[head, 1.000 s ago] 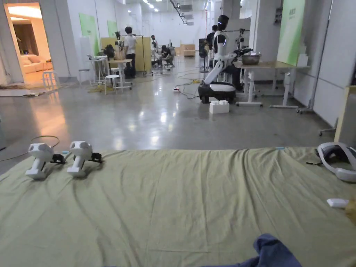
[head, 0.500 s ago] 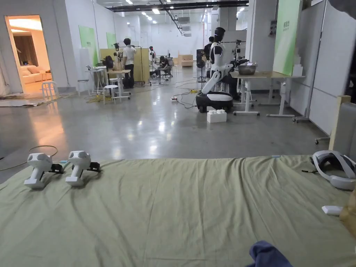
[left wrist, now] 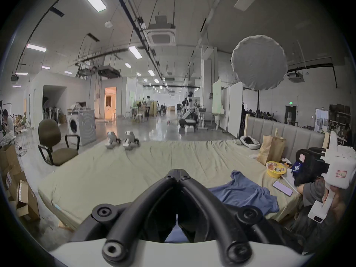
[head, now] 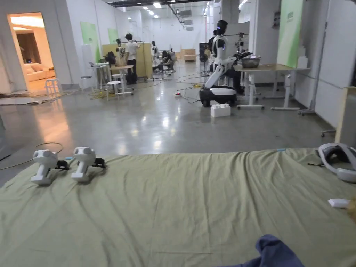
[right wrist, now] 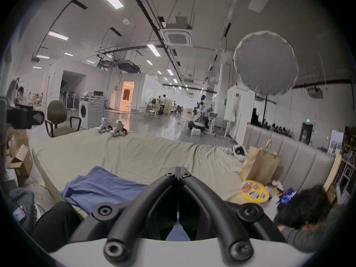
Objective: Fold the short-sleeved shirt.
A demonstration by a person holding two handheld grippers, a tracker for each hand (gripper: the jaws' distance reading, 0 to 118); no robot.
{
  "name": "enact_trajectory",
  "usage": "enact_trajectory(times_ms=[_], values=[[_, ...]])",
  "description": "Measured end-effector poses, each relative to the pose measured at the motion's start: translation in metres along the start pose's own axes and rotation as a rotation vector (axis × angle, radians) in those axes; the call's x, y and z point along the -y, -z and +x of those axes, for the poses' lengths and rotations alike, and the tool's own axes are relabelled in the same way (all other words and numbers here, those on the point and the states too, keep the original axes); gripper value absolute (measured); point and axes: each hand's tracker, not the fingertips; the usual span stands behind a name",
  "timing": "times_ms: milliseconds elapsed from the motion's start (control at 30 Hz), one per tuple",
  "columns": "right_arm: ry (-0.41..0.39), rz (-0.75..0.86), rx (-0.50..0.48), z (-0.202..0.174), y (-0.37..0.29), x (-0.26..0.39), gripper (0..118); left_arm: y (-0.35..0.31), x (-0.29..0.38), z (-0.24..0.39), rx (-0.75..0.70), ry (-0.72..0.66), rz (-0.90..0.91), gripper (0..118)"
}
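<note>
- Left tool: in its own view my jaws meet at the tips with nothing between them; held above the near edge of the bed.
- Right tool: jaws likewise brought tip to tip, gripping nothing, also raised over the bed's near edge.
- Shirt: blue, crumpled and unfolded, lying on the olive-green sheet near the bed's near edge. In the head view a corner of it shows at 5 o'clock. From my left tool it lies toward 4 o'clock; from my right tool, toward 8 o'clock. Neither tool touches it.
- Two spare white handheld devices rest side by side on the far left corner of the bed, at 10 o'clock in the head view, well apart from the shirt.
- White headset at 3 o'clock on the bed's right edge.
- Paper bag and yellow bowl stand by the headboard, beside a phone.
</note>
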Motion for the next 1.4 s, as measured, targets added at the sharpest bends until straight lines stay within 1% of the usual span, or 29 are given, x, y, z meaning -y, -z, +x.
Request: enact_trajectory(times_ms=[67,133,200,233,267,300,333,367,500,633,700,733,767,800,833,867,900,933,967,1000,1067,1167,1200,1233,1267,1300,1333,1367,1400], values=[[0.031,-0.029,-0.002,0.005,0.004,0.008,2,0.021,0.005,-0.015,0.010,-0.016,-0.094,2],[0.056,-0.061,-0.012,0.009,0.007,0.014,2,0.047,0.014,-0.033,-0.019,-0.074,-0.156,2],[0.092,-0.112,-0.020,0.011,0.013,0.018,2,0.082,0.025,-0.053,0.015,-0.145,-0.225,2],[0.110,-0.139,-0.026,0.013,0.018,0.022,2,0.100,0.031,-0.061,0.024,-0.168,-0.264,6],[0.128,-0.159,-0.024,0.016,0.023,0.026,2,0.126,0.040,-0.067,0.020,-0.184,-0.291,23],[0.147,-0.180,-0.022,0.015,0.026,0.027,2,0.152,0.049,-0.074,0.015,-0.179,-0.353,64],[0.164,-0.201,-0.025,0.017,0.029,0.030,2,0.176,0.058,-0.079,0.013,-0.181,-0.409,88],[0.181,-0.226,-0.024,0.019,0.033,0.034,2,0.202,0.068,-0.083,0.007,-0.180,-0.470,90],[0.219,-0.311,-0.008,0.030,0.044,0.050,2,0.291,0.101,-0.099,-0.050,-0.202,-0.582,90],[0.285,-0.404,0.011,0.041,0.052,0.068,2,0.351,0.129,-0.103,-0.137,-0.211,-0.673,89],[0.288,-0.431,0.019,0.044,0.054,0.075,2,0.372,0.142,-0.109,-0.151,-0.171,-0.686,88],[0.283,-0.448,0.027,0.044,0.055,0.077,2,0.378,0.145,-0.110,-0.159,-0.160,-0.701,84],[0.275,-0.463,0.041,0.045,0.056,0.080,2,0.387,0.151,-0.112,-0.153,-0.163,-0.732,84],[0.276,-0.474,0.048,0.045,0.057,0.083,2,0.388,0.156,-0.113,-0.145,-0.170,-0.787,81],[0.282,-0.486,0.052,0.051,0.056,0.085,2,0.388,0.155,-0.109,-0.199,-0.111,-0.794,74],[0.289,-0.493,0.055,0.051,0.057,0.087,2,0.385,0.151,-0.104,-0.161,-0.099,-0.760,74],[0.295,-0.498,0.062,0.051,0.057,0.088,2,0.383,0.147,-0.098,-0.179,-0.056,-0.764,67],[0.300,-0.503,0.064,0.051,0.059,0.088,2,0.381,0.145,-0.092,-0.168,-0.022,-0.765,50],[0.305,-0.508,0.058,0.052,0.062,0.087,2,0.380,0.144,-0.084,-0.144,0.036,-0.758,18],[0.306,-0.512,0.052,0.052,0.067,0.086,2,0.380,0.144,-0.077,-0.154,0.090,-0.767,10],[0.296,-0.506,0.041,0.054,0.079,0.085,2,0.385,0.152,-0.071,-0.146,0.112,-0.808,10],[0.274,-0.481,0.009,0.063,0.114,0.073,4,0.391,0.159,-0.080,-0.167,0.039,-0.842,9],[0.274,-0.474,-0.009,0.069,0.130,0.069,16,0.396,0.158,-0.083,-0.160,0.032,-0.848,9],[0.285,-0.484,-0.033,0.081,0.151,0.068,33,0.398,0.155,-0.082,-0.159,0.029,-0.865,9],[0.305,-0.526,-0.061,0.092,0.180,0.067,56,0.399,0.154,-0.081,-0.154,0.049,-0.886,9],[0.344,-0.554,-0.074,0.103,0.209,0.067,82,0.402,0.152,-0.077,-0.144,0.099,-0.905,9],[0.377,-0.591,-0.067,0.112,0.233,0.069,87,0.403,0.151,-0.075,-0.140,0.120,-0.915,9],[0.396,-0.646,-0.052,0.128,0.263,0.078,87,0.405,0.150,-0.076,-0.141,0.112,-0.917,9],[0.373,-0.669,-0.046,0.137,0.288,0.082,87,0.406,0.149,-0.079,-0.147,0.093,-0.920,9]])
